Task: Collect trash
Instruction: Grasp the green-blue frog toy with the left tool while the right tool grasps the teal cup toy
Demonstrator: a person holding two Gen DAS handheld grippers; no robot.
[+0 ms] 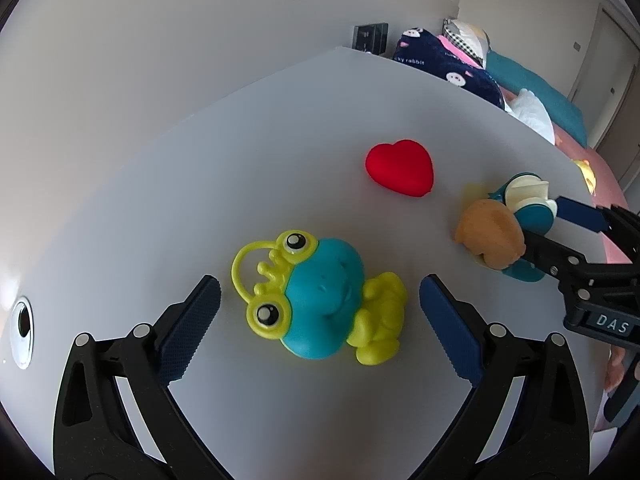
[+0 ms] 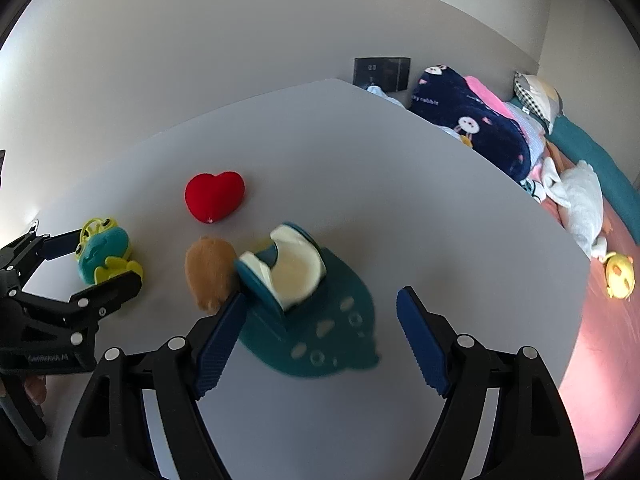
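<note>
Right wrist: teal holder (image 2: 304, 280) contains cream roll (image 2: 298, 268).

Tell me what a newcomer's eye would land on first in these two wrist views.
The red heart stands out most, alone toward the far side of the grey table. Next comes the green and blue frog toy, lying between the open fingers of the left tool. The right tool, also open, frames a teal and cream toy with a brown plush piece beside it.
</note>
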